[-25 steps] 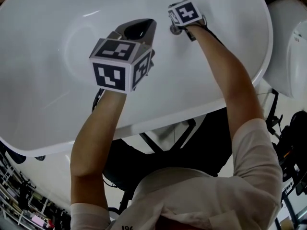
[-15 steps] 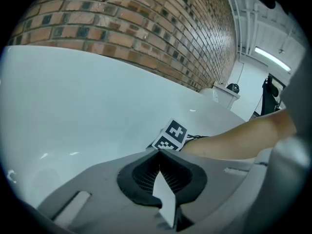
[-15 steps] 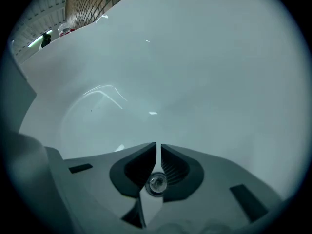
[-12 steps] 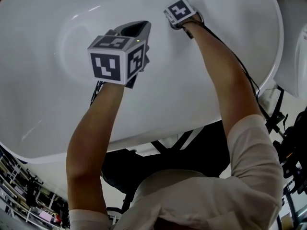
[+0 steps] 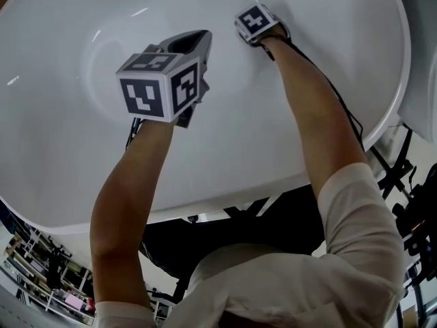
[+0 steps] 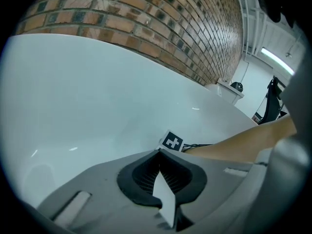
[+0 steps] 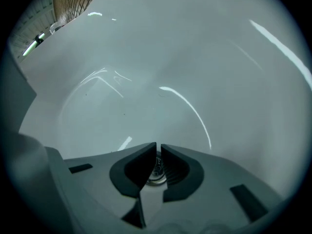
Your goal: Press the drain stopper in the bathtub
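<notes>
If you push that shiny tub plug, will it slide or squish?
Probably neither. The drain stopper looks like shiny metal, so likely stiff. Set in the bathtub floor, it should sink straight down. The right gripper, with its tips shut, might slip on it.

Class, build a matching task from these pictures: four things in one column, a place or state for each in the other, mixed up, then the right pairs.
1 left tongs
2 right tongs
3 drain stopper
4 brick wall

A behind the bathtub rim
B metal, showing just past nearly closed tips
C shut, empty, up over the bathtub
D shut, down at the bathtub floor

Pairs: 1-C, 2-D, 3-B, 4-A
</notes>
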`<state>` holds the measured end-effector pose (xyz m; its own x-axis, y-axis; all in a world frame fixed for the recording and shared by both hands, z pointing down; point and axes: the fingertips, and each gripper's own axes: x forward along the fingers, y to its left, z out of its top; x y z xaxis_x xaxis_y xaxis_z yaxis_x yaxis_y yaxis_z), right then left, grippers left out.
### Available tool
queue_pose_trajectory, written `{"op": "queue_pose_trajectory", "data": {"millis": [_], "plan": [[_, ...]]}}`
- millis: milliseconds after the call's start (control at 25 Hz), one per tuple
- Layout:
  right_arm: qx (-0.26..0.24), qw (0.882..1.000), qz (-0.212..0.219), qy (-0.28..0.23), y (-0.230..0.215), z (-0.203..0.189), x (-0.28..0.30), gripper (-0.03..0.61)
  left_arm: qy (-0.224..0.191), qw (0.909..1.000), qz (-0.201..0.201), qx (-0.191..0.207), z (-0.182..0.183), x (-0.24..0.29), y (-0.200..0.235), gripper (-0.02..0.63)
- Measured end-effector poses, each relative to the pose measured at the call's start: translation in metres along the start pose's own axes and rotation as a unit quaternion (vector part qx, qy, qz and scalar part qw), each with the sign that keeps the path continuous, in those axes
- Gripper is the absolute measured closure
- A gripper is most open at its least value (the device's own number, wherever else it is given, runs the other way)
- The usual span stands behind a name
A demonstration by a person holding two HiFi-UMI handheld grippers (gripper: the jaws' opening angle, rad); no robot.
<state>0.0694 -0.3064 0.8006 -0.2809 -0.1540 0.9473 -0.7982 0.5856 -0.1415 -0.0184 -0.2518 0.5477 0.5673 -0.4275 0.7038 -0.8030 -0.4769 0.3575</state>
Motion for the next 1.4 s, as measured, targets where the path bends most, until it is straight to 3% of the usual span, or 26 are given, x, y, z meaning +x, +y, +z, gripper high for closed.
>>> {"op": "queue_pose_trajectory", "data": {"millis": [280, 680, 1000, 1240, 1400], "plan": [[0.019, 1.0, 0.017, 0.014, 0.008, -0.006, 0.009, 0.555, 0.079, 0.9951, 0.003, 0.059, 0.015, 0.037, 0.006, 0.61], [0.037, 0.999, 0.01, 0.038, -0.002, -0.017, 0.018, 0.555, 0.106, 0.9934, -0.01, 0.042, -0.011, 0.062, 0.012, 0.61], [-0.008, 0.999, -0.021, 0.047, 0.0, -0.015, 0.017, 0.554, 0.108, 0.9936, -0.022, 0.027, -0.026, 0.063, 0.004, 0.61], [-0.115, 0.987, -0.104, 0.04, 0.004, -0.012, 0.021, 0.578, 0.105, 0.994, -0.023, 0.021, -0.03, 0.058, 0.005, 0.611], [-0.11, 0.988, -0.108, 0.017, 0.003, -0.008, 0.022, 0.578, 0.101, 0.9945, -0.019, 0.015, -0.03, 0.056, 0.013, 0.611]]}}
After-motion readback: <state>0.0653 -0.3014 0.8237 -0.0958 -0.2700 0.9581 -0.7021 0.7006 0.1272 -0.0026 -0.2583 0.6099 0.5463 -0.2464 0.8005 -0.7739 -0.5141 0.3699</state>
